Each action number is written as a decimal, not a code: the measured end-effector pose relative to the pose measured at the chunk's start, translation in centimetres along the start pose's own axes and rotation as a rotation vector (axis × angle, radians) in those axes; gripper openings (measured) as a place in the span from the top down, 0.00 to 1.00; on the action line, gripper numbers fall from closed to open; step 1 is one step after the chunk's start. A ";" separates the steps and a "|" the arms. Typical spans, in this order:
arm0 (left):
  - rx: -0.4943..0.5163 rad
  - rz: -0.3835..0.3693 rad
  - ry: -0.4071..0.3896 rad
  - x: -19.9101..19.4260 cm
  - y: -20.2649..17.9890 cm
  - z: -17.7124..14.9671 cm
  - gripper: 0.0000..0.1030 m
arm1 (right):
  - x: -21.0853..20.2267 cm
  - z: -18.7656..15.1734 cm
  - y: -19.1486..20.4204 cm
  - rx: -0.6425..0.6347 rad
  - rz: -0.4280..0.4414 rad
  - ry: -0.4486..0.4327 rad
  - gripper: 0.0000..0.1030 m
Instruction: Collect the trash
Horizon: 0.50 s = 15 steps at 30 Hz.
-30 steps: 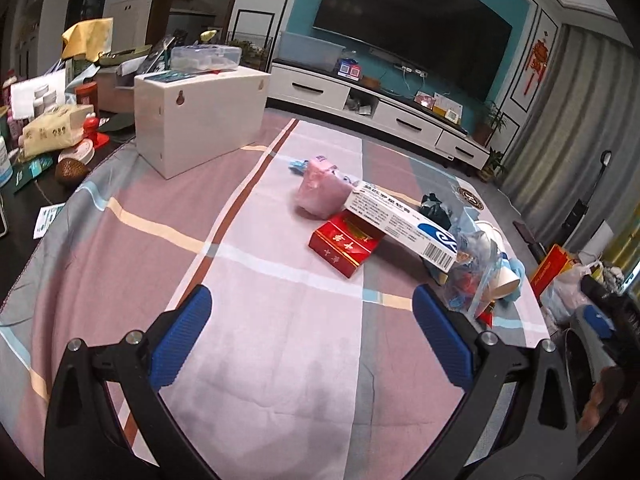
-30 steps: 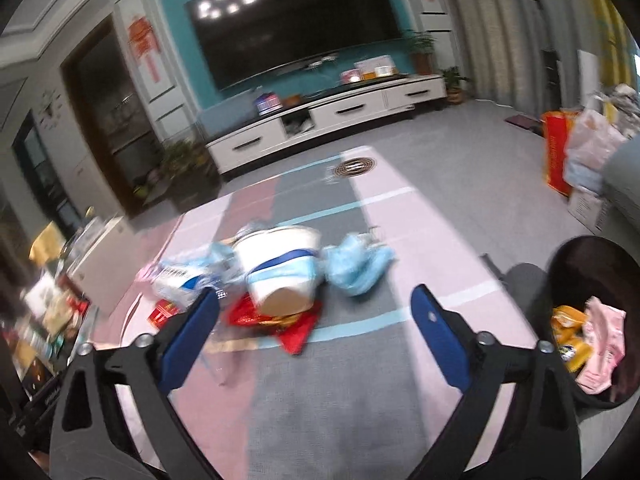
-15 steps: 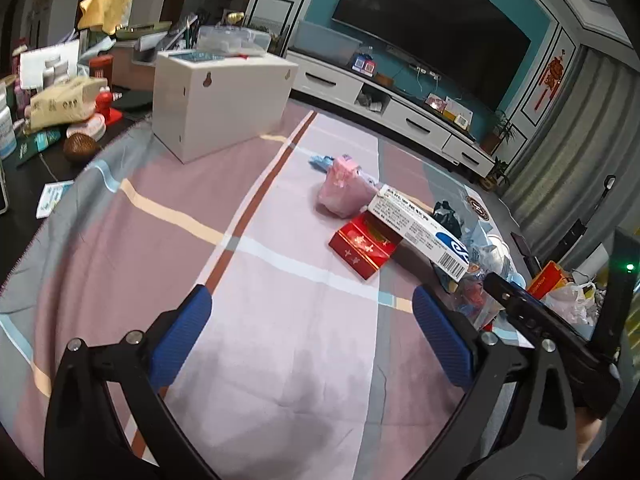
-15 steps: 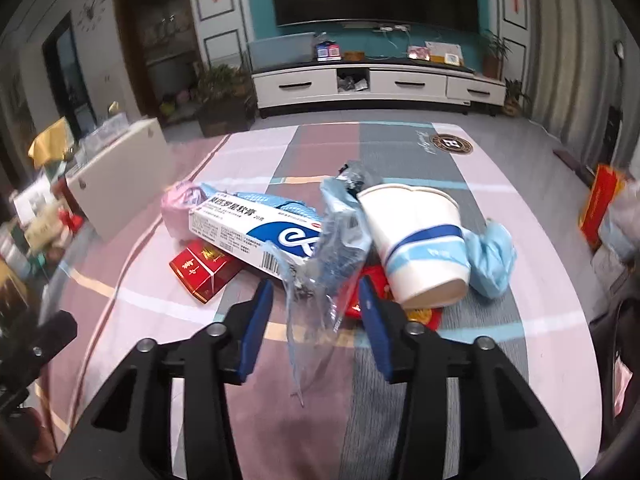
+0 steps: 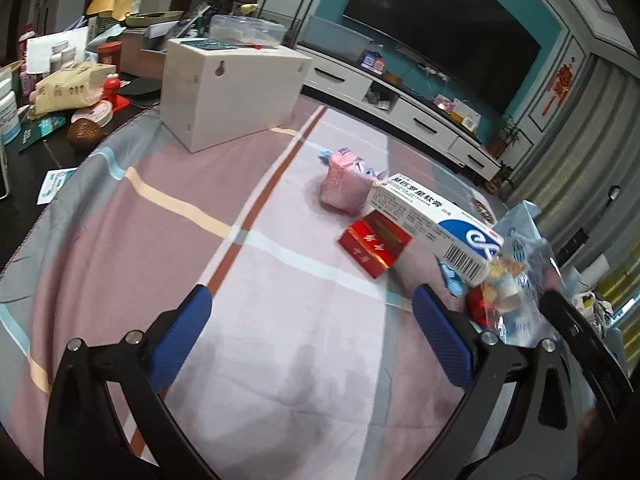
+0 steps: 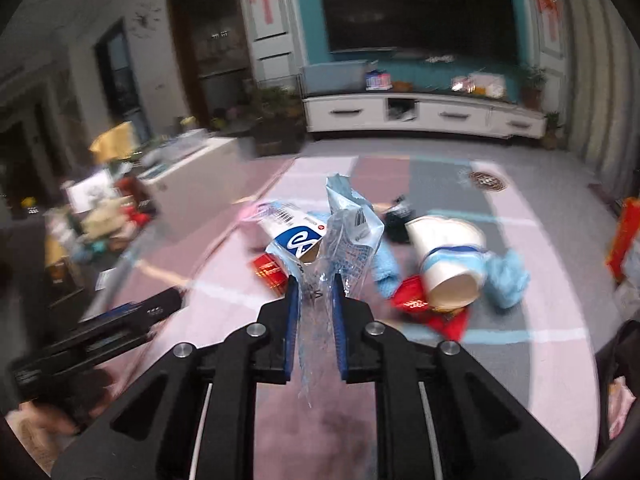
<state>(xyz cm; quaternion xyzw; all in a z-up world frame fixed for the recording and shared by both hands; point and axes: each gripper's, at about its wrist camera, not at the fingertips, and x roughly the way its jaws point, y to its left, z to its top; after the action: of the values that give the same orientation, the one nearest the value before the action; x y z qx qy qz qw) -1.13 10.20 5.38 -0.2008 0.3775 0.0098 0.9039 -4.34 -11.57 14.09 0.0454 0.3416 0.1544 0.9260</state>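
Observation:
My right gripper [image 6: 314, 280] is closing, with its blue pads pinching the lower part of a clear plastic bag [image 6: 348, 236] that stands up from the trash pile. Behind the bag lie a white and blue carton [image 6: 296, 232] and a red packet [image 6: 272, 272]; a tipped paper cup [image 6: 448, 256] lies to the right. My left gripper [image 5: 310, 296] hangs open over the striped cloth [image 5: 160, 240] with nothing between its fingers. Ahead of it to the right are the carton [image 5: 432, 220], the red packet [image 5: 374, 242], a pink wrapper [image 5: 342, 184] and the bag [image 5: 520, 272].
A white wooden box [image 5: 232, 88] stands at the back of the cloth, with cluttered goods [image 5: 64, 88] to its left. A dark bin [image 6: 616, 360] shows at the right edge. A blue crumpled bag [image 6: 508, 276] and a red wrapper [image 6: 432, 312] lie by the cup.
My right gripper swung left from the bin side to the pile and its jaws went from wide open to closed around the plastic bag. The left gripper stayed open, nearly still.

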 end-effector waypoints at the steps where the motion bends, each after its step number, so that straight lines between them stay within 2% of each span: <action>1: -0.008 0.002 -0.001 0.0 0.2 0.0 0.03 | 0.0 -0.2 0.1 0.005 0.029 0.019 0.84; 7: -0.040 0.001 -0.007 -0.2 1.0 0.4 0.03 | 1.5 -1.3 1.4 0.019 0.193 0.147 0.84; 10: -0.045 0.000 0.005 0.0 1.2 0.4 0.03 | 2.5 -2.0 2.0 0.024 0.202 0.197 0.84; 15: -0.019 0.004 0.009 0.1 0.7 0.3 0.03 | 4.0 -2.5 1.3 0.043 0.168 0.269 0.83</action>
<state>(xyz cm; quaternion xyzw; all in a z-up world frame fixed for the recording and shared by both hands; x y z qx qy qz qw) -0.98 10.91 5.24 -0.2086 0.3820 0.0144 0.9002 -3.40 -9.14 9.97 0.0726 0.4608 0.2286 0.8545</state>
